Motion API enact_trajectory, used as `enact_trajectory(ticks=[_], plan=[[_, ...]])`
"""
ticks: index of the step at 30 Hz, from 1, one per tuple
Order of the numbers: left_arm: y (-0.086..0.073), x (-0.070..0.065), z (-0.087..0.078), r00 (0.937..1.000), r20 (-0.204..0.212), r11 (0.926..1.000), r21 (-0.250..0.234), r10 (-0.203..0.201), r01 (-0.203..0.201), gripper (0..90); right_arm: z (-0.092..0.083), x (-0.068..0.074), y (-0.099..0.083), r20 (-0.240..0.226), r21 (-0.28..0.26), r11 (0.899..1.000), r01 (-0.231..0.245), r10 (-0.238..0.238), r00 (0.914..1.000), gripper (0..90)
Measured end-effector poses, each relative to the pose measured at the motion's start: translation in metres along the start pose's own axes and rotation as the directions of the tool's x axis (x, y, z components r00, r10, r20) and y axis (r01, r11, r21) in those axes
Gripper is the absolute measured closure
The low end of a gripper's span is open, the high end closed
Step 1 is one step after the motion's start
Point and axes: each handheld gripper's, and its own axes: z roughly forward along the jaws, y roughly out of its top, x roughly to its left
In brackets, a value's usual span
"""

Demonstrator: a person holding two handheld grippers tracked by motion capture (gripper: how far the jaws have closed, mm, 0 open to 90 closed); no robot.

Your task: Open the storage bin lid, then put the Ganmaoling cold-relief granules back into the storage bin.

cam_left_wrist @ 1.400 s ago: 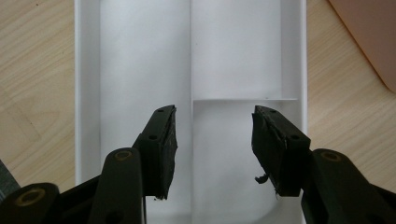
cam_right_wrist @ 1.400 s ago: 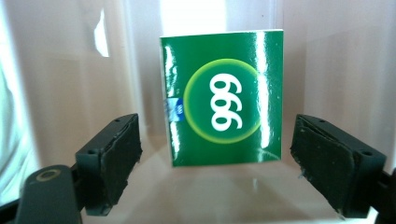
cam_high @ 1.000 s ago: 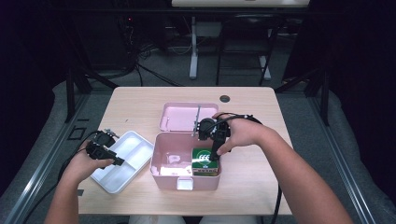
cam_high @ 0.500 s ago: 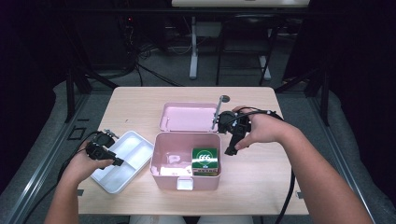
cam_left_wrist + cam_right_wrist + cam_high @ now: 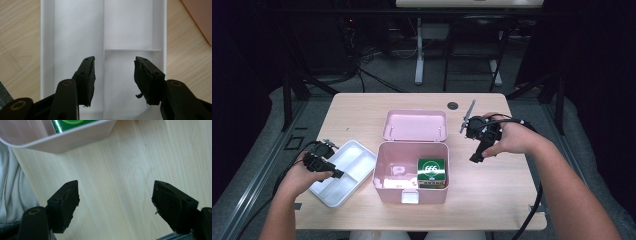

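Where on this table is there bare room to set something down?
Bare wood lies right of the open pink plastic box, under the right gripper, and along the light wooden table far edge behind the lid. It is crowded at left, where the white divided tray and left gripper sit.

I see pale matt wood-grain table [image 5: 362, 107]; smooth pink plastic box [image 5: 384, 187]; glossy white plastic tray [image 5: 332, 197]; glossy green printed carton [image 5: 431, 169].

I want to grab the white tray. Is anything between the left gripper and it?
No. The left gripper hangs right above the white tray with its jaws open, and nothing lies between them or in the tray's compartments.
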Motion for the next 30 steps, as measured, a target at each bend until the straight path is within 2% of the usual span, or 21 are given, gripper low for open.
enact_trajectory(ticks=[4, 6, 9, 12, 14, 19, 21, 23, 25, 26, 27, 28, 30], plan=[[0.0, 0.0, 0.001, 1.0, -0.002, 1.0, 0.006, -0.001, 0.001, 51.8, 0.008, -0.008, -0.018, 0.03, -0.01, 0.997, -0.079, 0.079, 0.9964, 24.4], [0.0, 0.0, 0.001, 1.0, -0.003, 0.9999, 0.01, -0.005, 0.005, 52.3, 0.015, -0.012, -0.028, 0.041, -0.032, 0.989, -0.142, 0.143, 0.9888, 24.9], [0.002, -0.001, 0.001, 1.0, -0.007, 1.0, 0.005, 0.006, -0.006, 53.9, 0.025, -0.014, -0.038, 0.052, -0.04, 0.982, -0.186, 0.188, 0.9807, 24.9], [0.004, -0.002, 0.001, 0.9999, -0.005, 0.9998, 0.013, 0.013, -0.013, 54.1, 0.032, -0.015, -0.046, 0.073, -0.048, 0.97, -0.236, 0.239, 0.9682, 24.9], [0.006, -0.001, 0.002, 0.9999, -0.014, 0.9999, 0.013, 0.007, -0.007, 54.0, 0.038, -0.015, -0.051, 0.08, -0.075, 0.957, -0.28, 0.286, 0.955, 24.9], [0.011, -0.003, 0.003, 0.9997, -0.024, 0.9999, 0.014, 0.001, -0.001, 55.6, 0.056, -0.007, -0.062, 0.094, -0.184, 0.909, -0.373, 0.394, 0.9142, 25.4], [0.013, -0.003, 0.001, 0.9998, -0.016, 0.9999, 0.008, 0.009, -0.009, 56.6, 0.065, -0.002, -0.067, 0.079, -0.24, 0.879, -0.412, 0.44, 0.8944, 25.5], [0.014, -0.004, 0.0, 1.0, 0.0, 0.9999, 0.01, 0.003, -0.003, 56.9, 0.072, 0.004, -0.073, 0.093, -0.28, 0.849, -0.448, 0.488, 0.8679, 26.3], [0.016, -0.005, -0.001, 1.0, -0.003, 0.9999, 0.009, 0.009, -0.009, 56.9, 0.08, 0.009, -0.081, 0.078, -0.331, 0.813, -0.48, 0.53, 0.8446, 27.0], [0.016, -0.005, -0.002, 0.9999, -0.005, 0.9999, 0.005, 0.013, -0.013, 56.9, 0.084, 0.011, -0.084, 0.065, -0.354, 0.796, -0.492, 0.545, 0.8359, 28.2], [0.017, -0.006, -0.003, 0.9998, -0.01, 0.9998, -0.005, 0.018, -0.018, 57.6, 0.087, 0.014, -0.088, 0.056, -0.378, 0.785, -0.491, 0.549, 0.8341, 29.0], [0.018, -0.006, -0.004, 0.9996, -0.018, 0.9994, -0.027, 0.022, -0.022, 57.8, 0.09, 0.017, -0.09, 0.054, -0.392, 0.779, -0.489, 0.551, 0.8329, 29.0], [0.019, -0.004, -0.005, 1.0, -0.007, 0.9995, -0.029, 0.007, -0.007, 60.3, 0.095, 0.022, -0.096, 0.055, -0.418, 0.758, -0.501, 0.571, 0.8189, 29.0]])
